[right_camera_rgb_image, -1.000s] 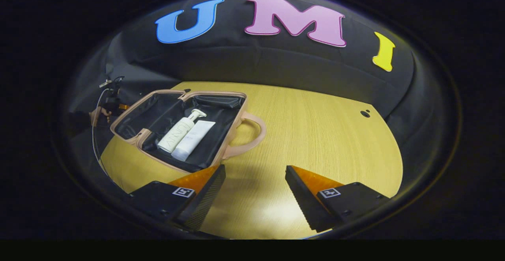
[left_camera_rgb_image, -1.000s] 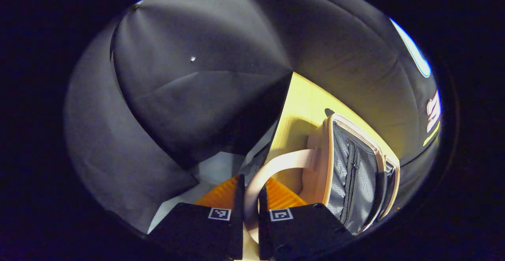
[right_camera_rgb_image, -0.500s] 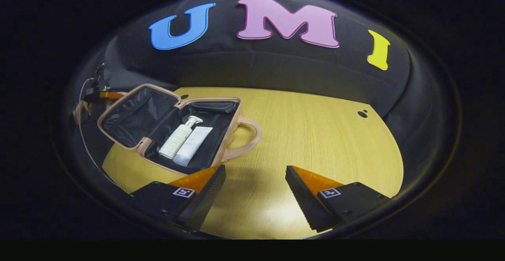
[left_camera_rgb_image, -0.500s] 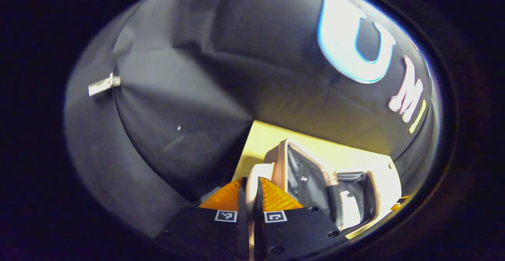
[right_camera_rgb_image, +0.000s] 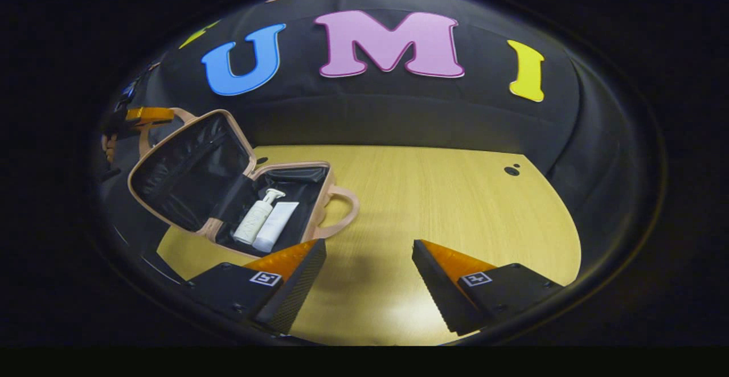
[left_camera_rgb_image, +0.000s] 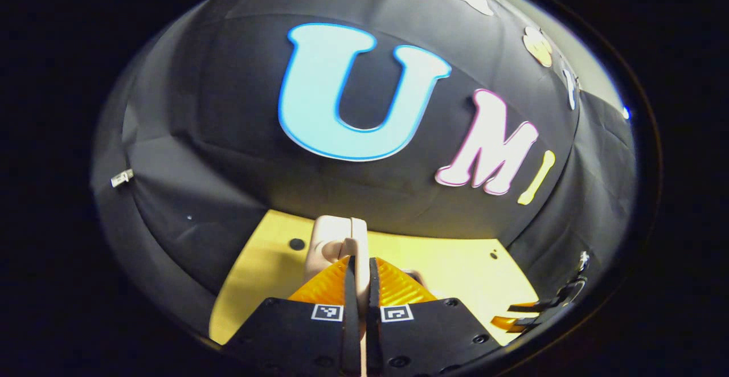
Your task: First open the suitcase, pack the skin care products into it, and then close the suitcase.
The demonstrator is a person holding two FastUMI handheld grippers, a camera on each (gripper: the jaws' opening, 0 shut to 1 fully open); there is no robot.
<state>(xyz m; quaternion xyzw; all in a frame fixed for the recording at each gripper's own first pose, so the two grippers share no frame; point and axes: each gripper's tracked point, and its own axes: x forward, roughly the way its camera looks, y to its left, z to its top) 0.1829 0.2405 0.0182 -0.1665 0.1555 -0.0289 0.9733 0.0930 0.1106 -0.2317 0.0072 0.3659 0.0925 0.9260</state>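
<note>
We are looking at the suitcase (right_camera_rgb_image: 228, 195), a small pink case with a dark lining, which is sitting near the left end of the table (right_camera_rgb_image: 444, 206) in the right gripper view. Its lid (right_camera_rgb_image: 188, 169) is standing tilted up from the base, roughly half raised. Inside the base, a white pump bottle (right_camera_rgb_image: 255, 223) and a white tube (right_camera_rgb_image: 275, 226) are lying side by side, touching or nearly so. The base's own handle (right_camera_rgb_image: 340, 212) is sticking out from the side of the suitcase that faces the middle of the table.

At the far upper edge of the lid, the left gripper (right_camera_rgb_image: 145, 116) is holding the lid's handle (right_camera_rgb_image: 171, 116); in the left gripper view we are seeing that gripper (left_camera_rgb_image: 359, 286) with its jaws closed tight on the pink handle strap (left_camera_rgb_image: 360, 251), with the edge of the suitcase (left_camera_rgb_image: 333, 240) rising just beyond the fingers.

On the near side of the suitcase, the right gripper (right_camera_rgb_image: 369, 277) is hovering over bare table with its jaws wide apart and gripping nothing; its left finger (right_camera_rgb_image: 290, 277) is appearing just in front of the suitcase's near corner.
</note>
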